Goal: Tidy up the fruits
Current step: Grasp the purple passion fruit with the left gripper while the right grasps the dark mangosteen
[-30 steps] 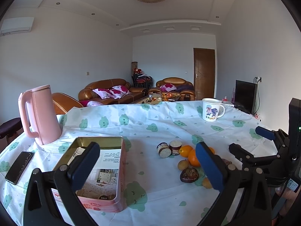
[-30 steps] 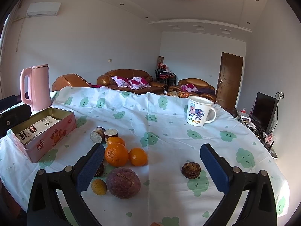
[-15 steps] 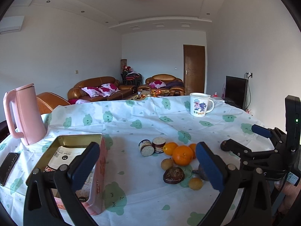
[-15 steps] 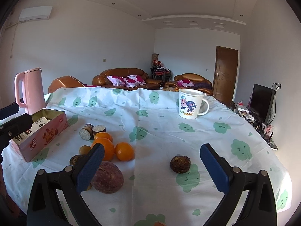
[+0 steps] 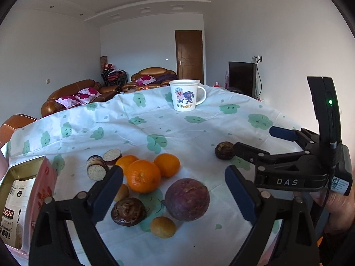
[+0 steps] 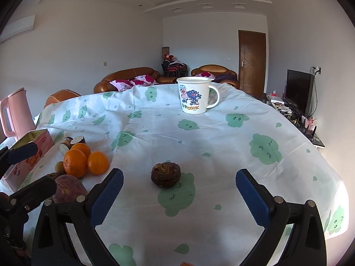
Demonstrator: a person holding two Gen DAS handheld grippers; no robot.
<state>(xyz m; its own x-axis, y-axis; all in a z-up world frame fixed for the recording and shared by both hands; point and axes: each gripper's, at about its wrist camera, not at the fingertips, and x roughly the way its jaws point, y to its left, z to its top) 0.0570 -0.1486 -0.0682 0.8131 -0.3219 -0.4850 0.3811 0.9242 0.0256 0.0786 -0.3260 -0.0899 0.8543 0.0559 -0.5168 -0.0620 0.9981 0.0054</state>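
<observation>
Purple fruit between wide-open, empty left tool; looks firm, round, apt to roll; best pinched at 3 and 9 o'clock. Right tool likewise open, empty.

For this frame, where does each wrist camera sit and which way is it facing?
Left wrist: on the left gripper, looking over the fruit pile toward the mug; right gripper and a hand show.
Right wrist: on the right gripper, facing the lone dark fruit; left gripper shows at left.
Shared: oranges, purple fruit, mug, tin.
</observation>
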